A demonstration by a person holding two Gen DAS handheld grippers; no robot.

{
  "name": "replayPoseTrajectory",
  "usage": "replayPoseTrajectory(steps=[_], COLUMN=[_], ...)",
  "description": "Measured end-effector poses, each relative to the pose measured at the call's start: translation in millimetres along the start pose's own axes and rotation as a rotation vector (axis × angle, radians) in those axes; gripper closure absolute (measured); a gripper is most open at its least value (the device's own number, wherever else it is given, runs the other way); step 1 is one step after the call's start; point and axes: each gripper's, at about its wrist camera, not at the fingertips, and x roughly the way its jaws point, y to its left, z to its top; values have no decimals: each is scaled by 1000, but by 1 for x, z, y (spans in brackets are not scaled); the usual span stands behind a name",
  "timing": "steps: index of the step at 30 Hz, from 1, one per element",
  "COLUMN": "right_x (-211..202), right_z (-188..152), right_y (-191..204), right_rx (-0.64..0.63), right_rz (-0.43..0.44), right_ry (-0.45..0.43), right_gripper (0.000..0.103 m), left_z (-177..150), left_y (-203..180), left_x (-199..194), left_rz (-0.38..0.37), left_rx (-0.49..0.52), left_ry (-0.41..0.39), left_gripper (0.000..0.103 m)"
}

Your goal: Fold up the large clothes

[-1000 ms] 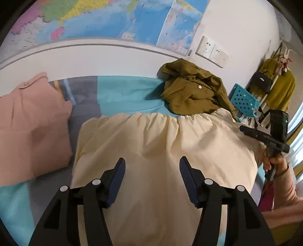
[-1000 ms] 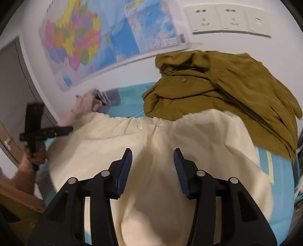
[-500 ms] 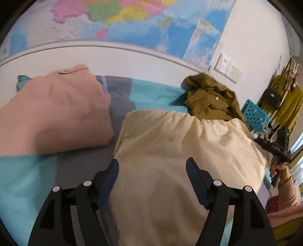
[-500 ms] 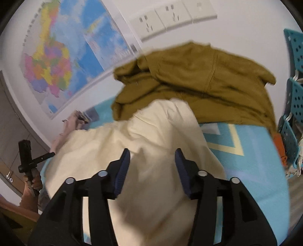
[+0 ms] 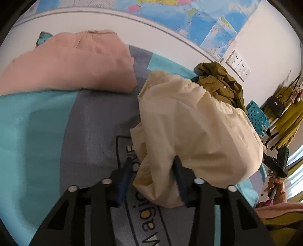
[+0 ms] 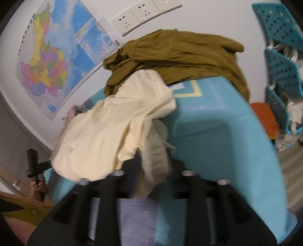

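Note:
A cream garment lies bunched on the teal and grey bed cover. My left gripper is at the garment's left end; its jaws are closing, and a wad of cream cloth fills the gap and touches both pads. In the right wrist view the same cream garment trails away to the left. My right gripper is blurred, its jaws closing tight on a gathered fold of that cloth. Each gripper also shows small in the other's view, held in a hand.
A folded pink garment lies at the back left. A crumpled olive jacket sits against the wall under the sockets. Blue perforated baskets stand off the bed's right side, and a map hangs on the wall.
Both grippers went from wide open over the flat cream garment out to its opposite ends and closed on cloth. The garment is now bunched instead of spread flat.

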Motion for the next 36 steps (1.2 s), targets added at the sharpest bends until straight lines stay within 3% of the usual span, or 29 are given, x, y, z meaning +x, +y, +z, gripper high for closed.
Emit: replayPoseTrajectory(steps=[3, 6, 8, 10, 11, 12, 15, 16, 19, 23, 27, 28, 31, 33, 36], right_x=[-10, 5, 2, -15, -24, -29, -26, -17, -1, -15, 4, 5, -13, -28, -39], right_z=[11, 11, 8, 3, -1, -6, -21, -25, -27, -8, -12, -13, -15, -19, -27], right_y=[-3, 0, -5, -5, -2, 0, 6, 5, 12, 9, 14, 13, -4, -5, -2], right_rx=[-13, -77, -57, -50, -65, -80, -122, -126, -193, -182, -203, -192, -43, 4, 79], right_rz=[-2, -74, -93, -50, -35, -30, -47, -57, -71, -175, -239, -251, -239, -166, -46], right_ry=[-61, -12, -18, -48, -58, -60, -4, 28, 60, -58, 12, 14, -10, -36, -27], right_gripper=[92, 91, 75, 69, 55, 50, 47, 49, 99, 101, 100, 98, 73, 69, 38], left_z=[0, -2, -4, -6, -6, -6, -4, -4, -4, -5, -7, -8, -13, -17, -27], left_y=[-7, -6, -2, -1, -2, -2, -3, -3, -3, -3, -6, -7, -10, -10, -9], left_x=[2, 2, 2, 1, 1, 0, 2, 2, 2, 1, 0, -1, -7, -13, -26], left_rz=[47, 46, 36, 49, 57, 63, 63, 62, 64, 79, 100, 112, 130, 117, 61], left_rx=[16, 2, -24, -24, -19, -14, -15, -15, -13, -7, -14, -9, 3, -4, -25], left_ry=[22, 21, 24, 21, 20, 19, 24, 26, 28, 30, 30, 29, 34, 47, 61], left_gripper=[68, 67, 66, 62, 61, 60, 59, 59, 59, 59, 54, 51, 47, 45, 45])
